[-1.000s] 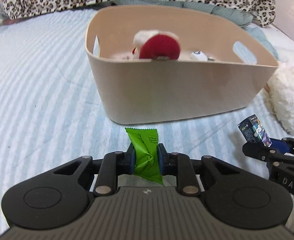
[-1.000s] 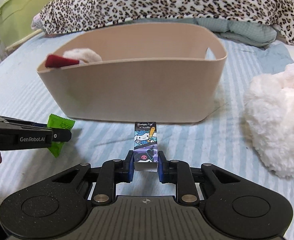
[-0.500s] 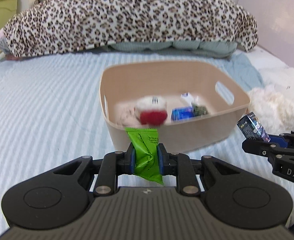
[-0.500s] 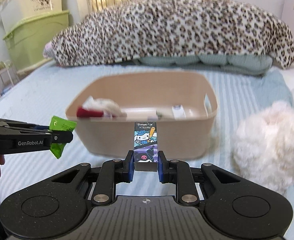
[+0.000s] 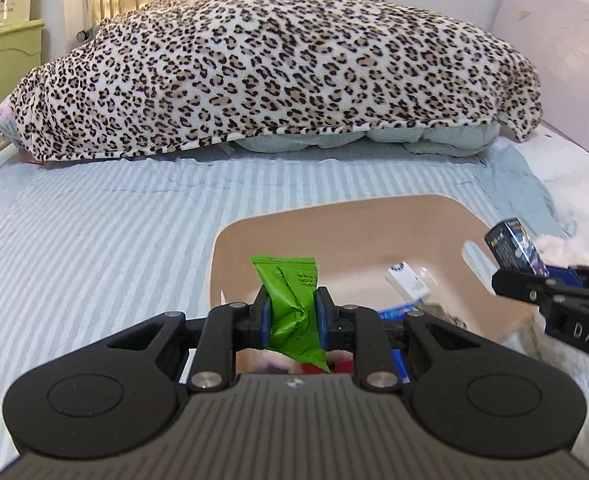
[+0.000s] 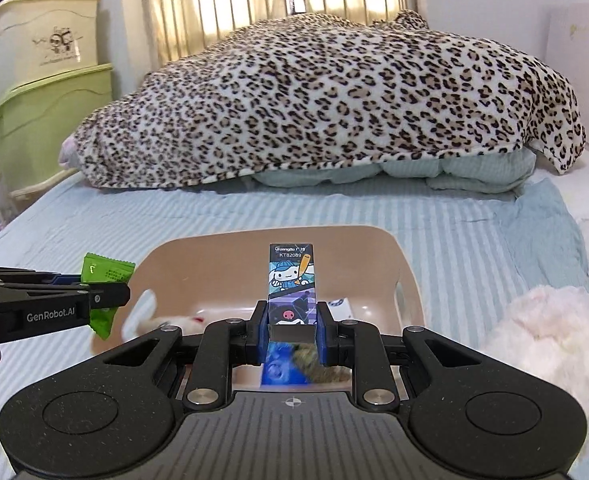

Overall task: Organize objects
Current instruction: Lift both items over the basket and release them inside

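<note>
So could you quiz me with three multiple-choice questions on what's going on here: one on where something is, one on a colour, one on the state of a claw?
1. Where is the beige bin?
A. On the striped bedsheet, below both claws
B. On top of the leopard blanket
C. On the green storage box

2. What colour is the packet in the left claw?
A. Red
B. Green
C. Yellow

3. What is the right claw doing?
A. Hanging open and empty
B. Shut on a white plush toy
C. Shut on the cartoon-printed box

Answers:
1 A: the bin's rim and inside show just beyond both sets of fingers, with striped bedsheet around it.
2 B: the crinkled wrapper pinched between the fingers is bright green.
3 C: both pads press the sides of the small box.
</note>
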Demonstrator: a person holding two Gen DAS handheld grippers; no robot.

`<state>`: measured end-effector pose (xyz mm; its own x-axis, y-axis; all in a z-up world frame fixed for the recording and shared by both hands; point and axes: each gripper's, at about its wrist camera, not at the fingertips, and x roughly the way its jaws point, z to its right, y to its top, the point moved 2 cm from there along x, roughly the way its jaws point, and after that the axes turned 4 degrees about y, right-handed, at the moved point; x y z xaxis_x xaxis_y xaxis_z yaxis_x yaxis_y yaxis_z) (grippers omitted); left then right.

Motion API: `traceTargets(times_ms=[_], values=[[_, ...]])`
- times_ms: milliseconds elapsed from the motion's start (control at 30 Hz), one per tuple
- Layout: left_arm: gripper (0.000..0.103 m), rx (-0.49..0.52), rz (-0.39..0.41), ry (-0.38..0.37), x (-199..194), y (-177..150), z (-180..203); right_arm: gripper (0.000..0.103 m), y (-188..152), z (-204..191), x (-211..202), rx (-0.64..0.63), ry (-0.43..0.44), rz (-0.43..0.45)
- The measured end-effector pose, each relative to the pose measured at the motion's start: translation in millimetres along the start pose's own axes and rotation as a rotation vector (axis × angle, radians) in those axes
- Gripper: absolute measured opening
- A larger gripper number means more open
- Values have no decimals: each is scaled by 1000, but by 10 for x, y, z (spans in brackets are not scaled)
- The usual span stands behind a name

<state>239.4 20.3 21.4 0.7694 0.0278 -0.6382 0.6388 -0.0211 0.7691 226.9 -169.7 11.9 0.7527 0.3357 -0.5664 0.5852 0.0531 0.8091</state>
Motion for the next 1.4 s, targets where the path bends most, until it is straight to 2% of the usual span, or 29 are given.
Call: traceTargets(times_ms=[233, 433, 500, 533, 567, 600, 633, 667, 733, 767, 867, 1100, 1167, 1400], values=[[23, 31, -84, 31, 593, 49, 162, 21, 76, 43, 418, -18, -36, -50], [27, 37, -140, 35, 859, -18, 237, 21, 23, 95, 706, -24, -54, -117], [36, 26, -178, 35, 922, -26, 229, 21, -11, 111, 761, -14, -60, -133], [47, 17, -198, 38, 941, -32, 219, 21, -27, 118, 782, -10, -62, -140], [59, 9, -209, 39, 945, -38, 205, 34, -40, 126, 794, -6, -65, -146], [63, 5, -209, 42, 933, -42, 196, 34, -55, 128, 792, -1, -70, -148], [69, 4, -203, 48, 914, -42, 184, 41, -68, 130, 776, 6, -69, -146], [72, 4, -198, 53, 891, -39, 174, 53, -76, 129, 752, 12, -68, -145], [72, 12, -208, 54, 845, -36, 164, 69, -75, 124, 685, 18, -73, -133], [72, 17, -212, 49, 814, -32, 166, 73, -68, 125, 634, 19, -77, -122], [72, 35, -189, 47, 683, -9, 185, 78, -42, 119, 488, 30, -75, -108], [72, 61, -145, 46, 339, -22, 227, 82, -26, 92, 164, 43, -77, -107], [72, 71, -138, 48, 239, -34, 232, 87, -42, 94, 62, 49, -82, -103], [72, 91, -114, 43, -129, -156, 212, 88, -134, 27, -322, 51, -109, -72]])
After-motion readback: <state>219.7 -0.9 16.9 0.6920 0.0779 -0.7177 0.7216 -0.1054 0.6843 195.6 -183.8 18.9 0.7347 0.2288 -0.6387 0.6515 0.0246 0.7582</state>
